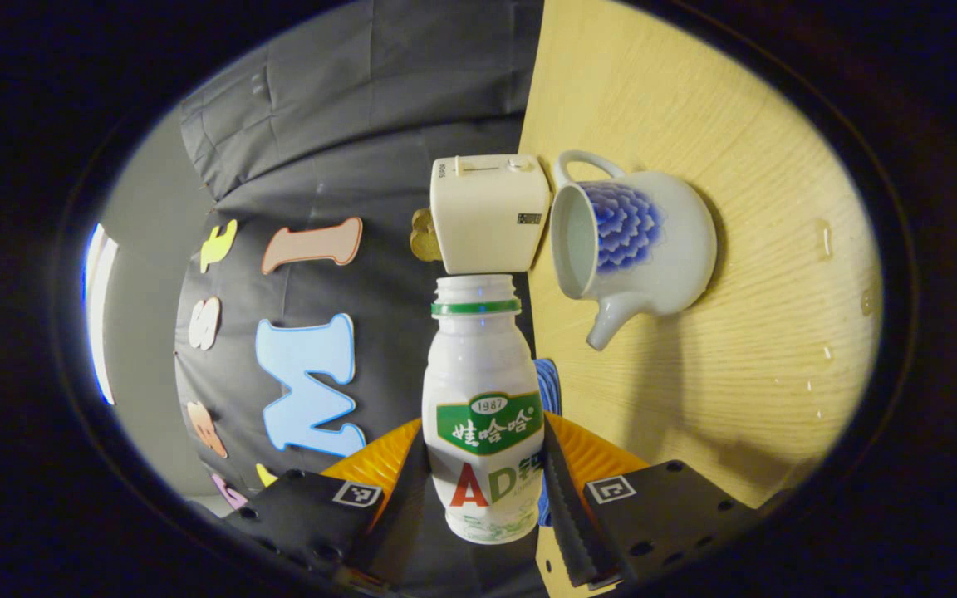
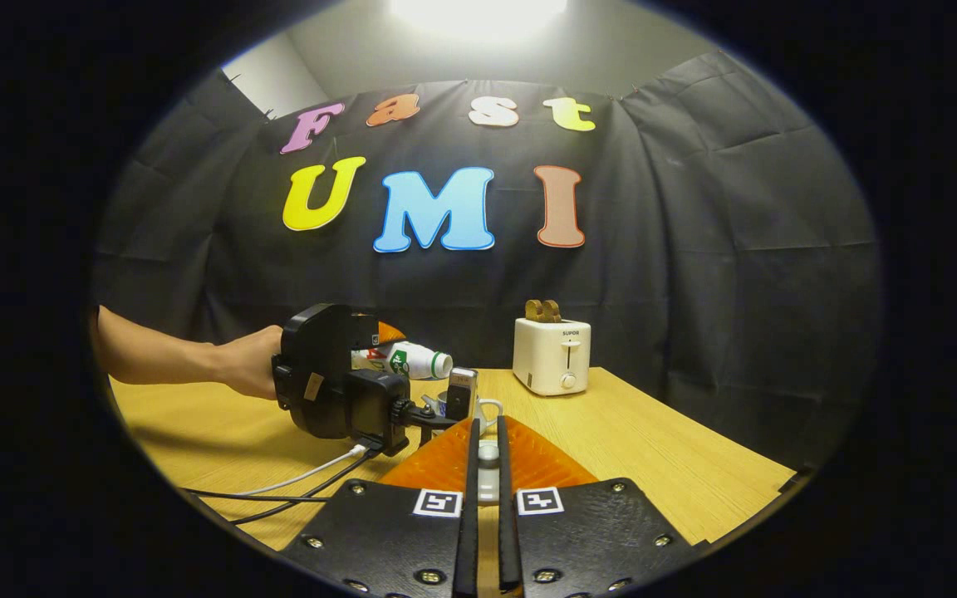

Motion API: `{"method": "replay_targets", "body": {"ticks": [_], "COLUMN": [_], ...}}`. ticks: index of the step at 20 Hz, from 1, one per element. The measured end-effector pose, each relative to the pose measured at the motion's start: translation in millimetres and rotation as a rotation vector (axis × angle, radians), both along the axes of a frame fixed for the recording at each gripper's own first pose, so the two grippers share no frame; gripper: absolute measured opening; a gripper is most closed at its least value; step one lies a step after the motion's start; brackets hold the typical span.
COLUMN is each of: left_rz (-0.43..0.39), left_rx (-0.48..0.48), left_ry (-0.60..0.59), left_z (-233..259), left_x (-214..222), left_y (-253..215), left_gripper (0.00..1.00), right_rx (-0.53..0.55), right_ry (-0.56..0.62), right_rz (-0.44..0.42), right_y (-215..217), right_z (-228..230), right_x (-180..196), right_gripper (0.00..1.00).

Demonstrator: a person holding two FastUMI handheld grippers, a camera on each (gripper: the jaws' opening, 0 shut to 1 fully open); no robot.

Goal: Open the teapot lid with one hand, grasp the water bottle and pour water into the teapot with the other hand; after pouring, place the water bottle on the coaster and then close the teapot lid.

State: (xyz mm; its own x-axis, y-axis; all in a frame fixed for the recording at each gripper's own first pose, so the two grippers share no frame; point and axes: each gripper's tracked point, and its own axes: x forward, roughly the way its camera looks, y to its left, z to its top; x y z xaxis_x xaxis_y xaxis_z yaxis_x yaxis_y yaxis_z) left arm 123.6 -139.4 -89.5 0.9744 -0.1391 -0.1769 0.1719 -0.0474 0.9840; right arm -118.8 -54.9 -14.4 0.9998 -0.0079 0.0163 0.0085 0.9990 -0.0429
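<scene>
My left gripper (image 1: 487,440) is shut on a white uncapped water bottle (image 1: 483,399) with a green label. The bottle's mouth points toward the white teapot (image 1: 636,241) with a blue flower pattern, which stands lidless on the wooden table (image 1: 736,349). In the right gripper view the bottle (image 2: 422,363) lies almost level in the left gripper (image 2: 380,349), above the teapot (image 2: 488,407). I see no stream of water. My right gripper (image 2: 487,428) is shut on the small white teapot lid (image 2: 488,473), held in front of the teapot. A blue patch (image 1: 550,384) behind the bottle may be the coaster.
A white toaster (image 1: 488,214) with bread in it stands at the table's back edge, beside the teapot. A few water drops (image 1: 823,237) lie on the wood. A person's hand (image 2: 246,374) holds the left gripper, and cables (image 2: 304,482) trail across the table.
</scene>
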Motion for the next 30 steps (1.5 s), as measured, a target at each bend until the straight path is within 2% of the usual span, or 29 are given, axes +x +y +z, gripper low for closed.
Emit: {"method": "replay_targets", "body": {"ticks": [2, 4, 5, 14, 18, 30], "left_rz": [-0.005, -0.015, -0.019, -0.038, -0.046, -0.079], "left_rx": [0.02, 0.035, 0.036, 0.118, 0.118, 0.194], "left_ry": [-0.001, -0.002, -0.005, -0.009, -0.013, -0.04], "left_z": [1, 2, 3, 6, 10, 23], "left_x": [0, -1, 0, 0, 1, 7], "left_y": [-2, -5, -7, -8, -11, -10], "left_gripper": [0.8, 0.7, 0.8, 0.8, 0.8, 0.8], "right_rx": [0.002, 0.004, 0.005, 0.032, 0.042, 0.045], "right_ry": [0.0, -0.003, -0.004, -0.033, -0.031, -0.041], "right_rz": [-0.002, -0.004, -0.006, -0.027, -0.029, -0.03], "right_y": [-1, -1, -2, -10, -12, -14], "right_z": [0, 0, 1, 6, 5, 6], "right_x": [-1, -1, -1, -7, -7, -9], "right_gripper": [0.1, 0.1, 0.1, 0.1, 0.1, 0.1]}}
